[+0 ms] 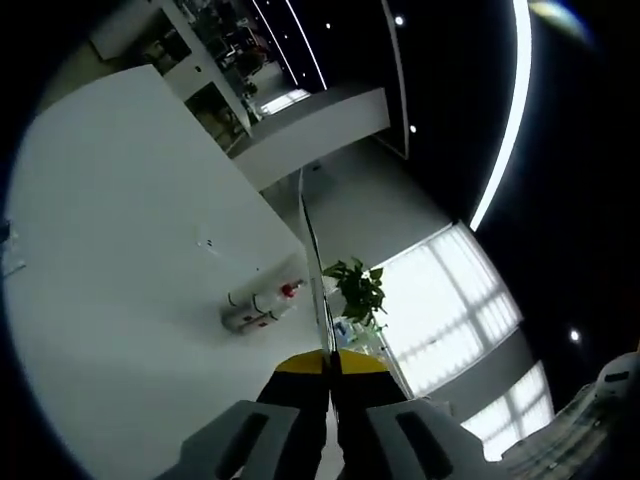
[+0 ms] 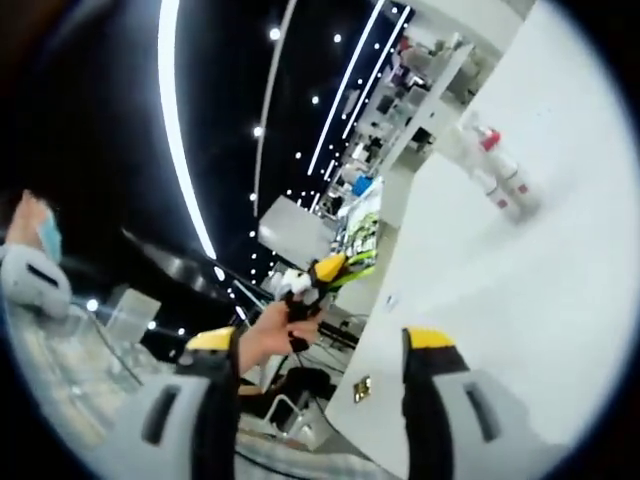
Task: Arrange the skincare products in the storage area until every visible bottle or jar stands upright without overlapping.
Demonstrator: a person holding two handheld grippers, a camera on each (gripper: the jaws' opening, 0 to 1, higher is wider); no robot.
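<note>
In the left gripper view the left gripper (image 1: pixel 330 365) rose from the bottom edge with its two yellow-tipped jaws pressed together, clenched on nothing that could be seen between them. Ahead of the tips lay a broad white table (image 1: pixel 120 260), strongly tilted in the view (the camera itself was rolled), and on it, near the far edge, two skincare bottles (image 1: pixel 262 306) lay on their sides, touching each other along their length. They were pale with small red marks, and one carried a red cap (image 1: pixel 291 290) at the end pointing toward the table edge. Beyond that edge stood a leafy green potted plant (image 1: pixel 358 288) in front of bright windows (image 1: pixel 445 300), and a long ceiling light strip (image 1: pixel 505 120) curved across the dark ceiling. In the right gripper view the right gripper (image 2: pixel 320 350) stood released, its yellow-tipped jaws well apart with open space between them. The same white table (image 2: pixel 520 300) ran up the right side of that view, and the two bottles (image 2: pixel 500 175) lay near its upper part, still on their sides and touching, the red cap (image 2: pixel 488 138) facing away from the gripper. Between the jaws, farther off, a person's hand (image 2: pixel 270 335) gripped the handle of the other gripper (image 2: pixel 318 275), whose yellow tips were closed. Rows of ceiling lights (image 2: pixel 345 90) streaked overhead.
</note>
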